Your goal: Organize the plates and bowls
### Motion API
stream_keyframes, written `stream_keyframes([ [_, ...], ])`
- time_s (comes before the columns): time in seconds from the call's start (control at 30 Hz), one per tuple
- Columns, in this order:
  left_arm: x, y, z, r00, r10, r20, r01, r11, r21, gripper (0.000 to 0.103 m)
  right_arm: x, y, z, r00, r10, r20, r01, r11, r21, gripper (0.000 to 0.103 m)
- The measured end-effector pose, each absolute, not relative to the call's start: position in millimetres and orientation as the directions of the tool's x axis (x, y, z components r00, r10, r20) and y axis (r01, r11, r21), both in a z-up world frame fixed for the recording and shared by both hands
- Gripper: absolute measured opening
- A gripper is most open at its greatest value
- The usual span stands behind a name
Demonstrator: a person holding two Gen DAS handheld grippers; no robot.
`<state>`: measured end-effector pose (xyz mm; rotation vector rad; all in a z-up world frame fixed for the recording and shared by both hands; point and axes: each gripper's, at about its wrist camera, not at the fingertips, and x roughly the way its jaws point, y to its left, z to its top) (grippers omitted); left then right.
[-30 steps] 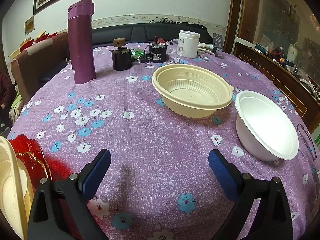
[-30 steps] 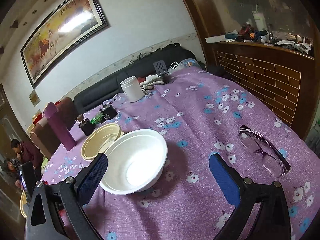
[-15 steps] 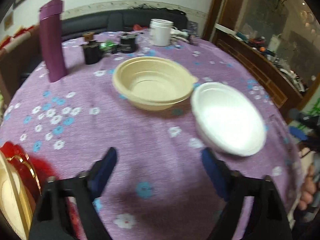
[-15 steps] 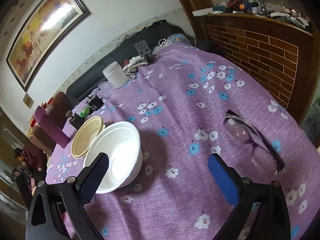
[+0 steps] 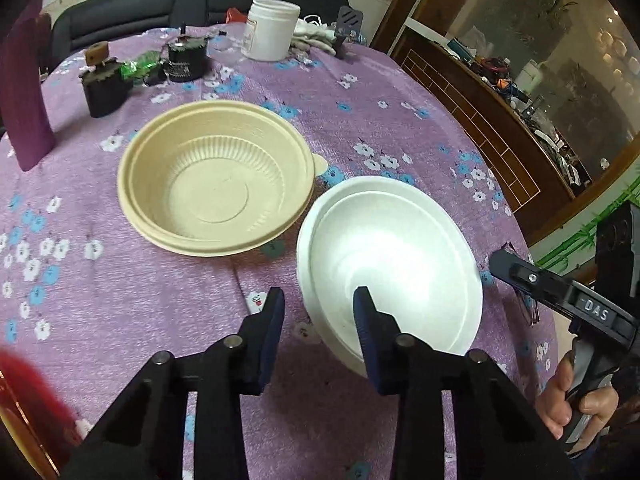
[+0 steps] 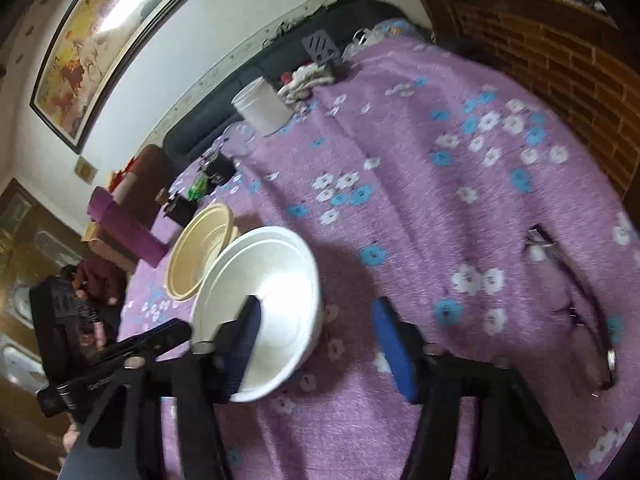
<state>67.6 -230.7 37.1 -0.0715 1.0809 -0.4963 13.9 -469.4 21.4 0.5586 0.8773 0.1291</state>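
The white bowl (image 5: 390, 256) stands on the purple flowered surface (image 5: 120, 312), in the lower right of the left wrist view. The beige bowl (image 5: 216, 184) sits just beside it, to its upper left. The left tool (image 5: 318, 316) has just been closing; its two pads stand on either side of the near rim of the white bowl, one over the cloth and one over the inside, and they do not press it. In the right wrist view, the right tool (image 6: 320, 340) has also just been closing. Its left pad is over the inside of the white bowl (image 6: 276, 280) and its right pad over the cloth, still apart. Glasses (image 6: 576, 304) lie at the right.
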Motion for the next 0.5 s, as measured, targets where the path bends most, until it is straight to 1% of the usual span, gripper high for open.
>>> stream_keyframes([
  [0.03, 68, -232, 35, 0.368, -0.424, -0.828, 0.355, 0.887, -0.296, 0.027, 17, -469, 19, 0.637, 0.328, -0.697, 0.117, 0.853, 0.508, 0.045],
  [0.07, 69, -232, 33, 0.367, -0.421, -0.829, 0.354, 0.888, -0.294, 0.027, 20, -468, 17, 0.632, 0.335, -0.699, 0.113, 0.852, 0.511, 0.043],
  [0.17, 73, -236, 26, 0.377, -0.403, -0.834, 0.354, 0.895, -0.272, 0.026, 26, -465, 13, 0.626, 0.336, -0.704, 0.113, 0.854, 0.507, 0.043],
  [0.23, 74, -237, 23, 0.378, -0.400, -0.835, 0.356, 0.895, -0.267, 0.014, 29, -462, 10, 0.620, 0.330, -0.712, 0.115, 0.859, 0.498, 0.043],
  [0.27, 73, -238, 22, 0.377, -0.404, -0.833, 0.361, 0.893, -0.270, 0.014, 31, -461, 7, 0.615, 0.330, -0.716, 0.117, 0.860, 0.497, 0.037],
  [0.3, 69, -237, 24, 0.392, -0.413, -0.822, 0.367, 0.890, -0.272, 0.013, 32, -459, 4, 0.605, 0.327, -0.726, 0.126, 0.861, 0.493, 0.022],
  [0.37, 61, -238, 28, 0.408, -0.412, -0.815, 0.387, 0.886, -0.255, 0.013, 29, -457, 2, 0.607, 0.338, -0.719, 0.128, 0.852, 0.508, 0.014],
  [0.4, 57, -239, 30, 0.417, -0.407, -0.813, 0.394, 0.887, -0.242, 0.013, 27, -455, 3, 0.610, 0.335, -0.718, 0.125, 0.854, 0.505, 0.012],
  [0.5, 42, -235, 38, 0.448, -0.383, -0.808, 0.399, 0.894, -0.203, 0.013, 11, -449, 13, 0.638, 0.325, -0.698, 0.116, 0.856, 0.504, 0.011],
])
